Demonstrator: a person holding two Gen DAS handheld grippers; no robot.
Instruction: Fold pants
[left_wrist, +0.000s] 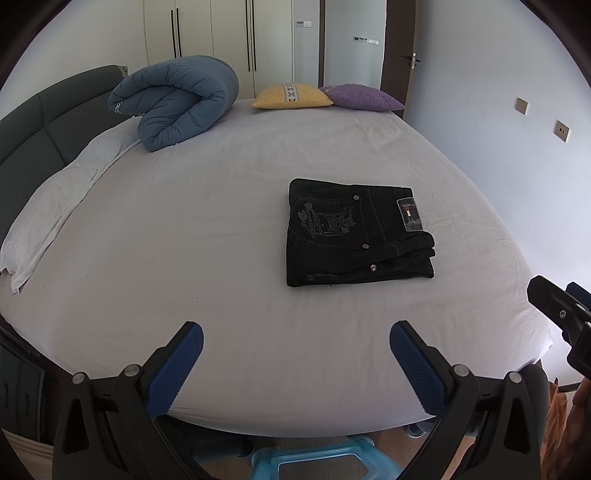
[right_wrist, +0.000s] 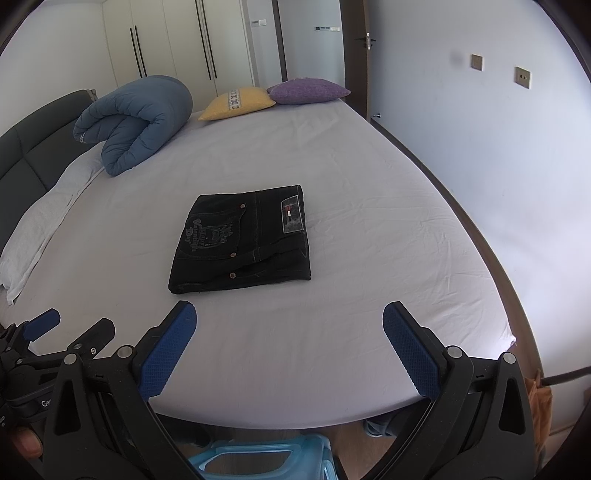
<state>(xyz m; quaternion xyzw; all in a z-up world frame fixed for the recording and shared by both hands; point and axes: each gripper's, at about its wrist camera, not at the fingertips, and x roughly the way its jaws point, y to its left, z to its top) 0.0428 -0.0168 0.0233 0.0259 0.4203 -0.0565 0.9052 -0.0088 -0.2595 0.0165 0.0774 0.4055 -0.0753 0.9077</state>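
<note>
The black jeans lie folded into a compact rectangle on the white bed sheet, back pocket embroidery and waist label facing up. My left gripper hovers over the near edge of the bed, open, with nothing between its blue pads, well short of the jeans. My right gripper is likewise open and empty, hanging just in front of the jeans' near edge. The right gripper's tip shows at the right edge of the left wrist view, and the left gripper's fingers show at the lower left of the right wrist view.
A rolled blue duvet lies at the far left of the bed by the dark headboard. A yellow pillow and a purple pillow sit at the far edge. A blue plastic stool stands on the floor below.
</note>
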